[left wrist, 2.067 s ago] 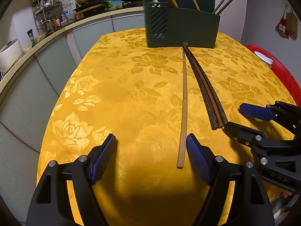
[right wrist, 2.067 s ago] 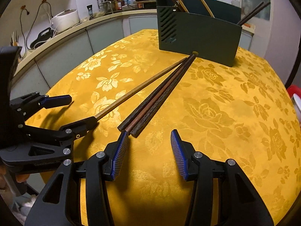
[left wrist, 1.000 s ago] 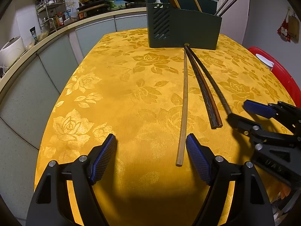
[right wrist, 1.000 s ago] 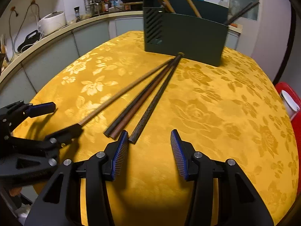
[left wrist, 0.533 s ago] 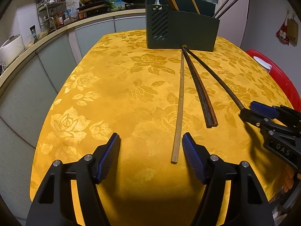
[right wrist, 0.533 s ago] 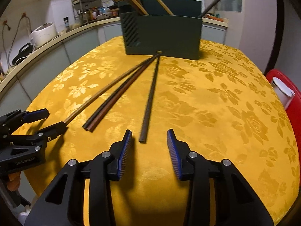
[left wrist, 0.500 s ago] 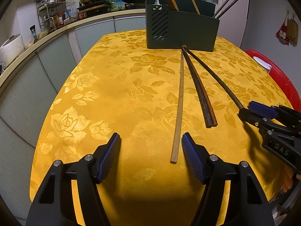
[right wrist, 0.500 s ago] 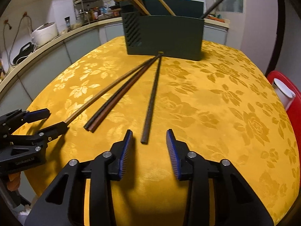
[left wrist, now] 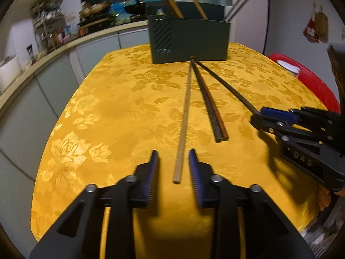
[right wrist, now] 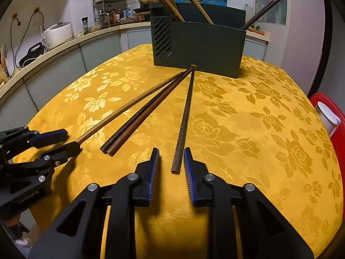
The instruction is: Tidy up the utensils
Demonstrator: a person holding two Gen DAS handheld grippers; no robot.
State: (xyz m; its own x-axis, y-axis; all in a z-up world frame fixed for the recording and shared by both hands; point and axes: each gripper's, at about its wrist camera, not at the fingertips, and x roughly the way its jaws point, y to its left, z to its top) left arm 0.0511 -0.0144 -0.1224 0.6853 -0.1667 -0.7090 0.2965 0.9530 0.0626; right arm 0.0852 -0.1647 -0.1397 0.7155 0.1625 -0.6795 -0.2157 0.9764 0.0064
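Note:
Several chopsticks lie on the yellow tablecloth [left wrist: 112, 112], fanning out from the dark green holder [left wrist: 189, 38]. My left gripper [left wrist: 173, 164] is open, its jaws narrowed around the near end of the light wooden chopstick [left wrist: 184, 116]. My right gripper [right wrist: 171, 161] is open, its jaws narrowed around the near end of a dark chopstick [right wrist: 185, 116], not touching it. A pair of dark brown chopsticks [right wrist: 142, 118] lies between them. The holder [right wrist: 198, 43] holds several more chopsticks upright.
A red bin [right wrist: 330, 116] with a white lid stands beside the table at the right. A kitchen counter [right wrist: 64, 43] with a rice cooker and jars runs along the left and back. The table edge is close below both grippers.
Both grippers have narrowed their jaws. The left has centred on the light chopstick's end. The right has slid the single dark chopstick away from the pair and centred on its end.

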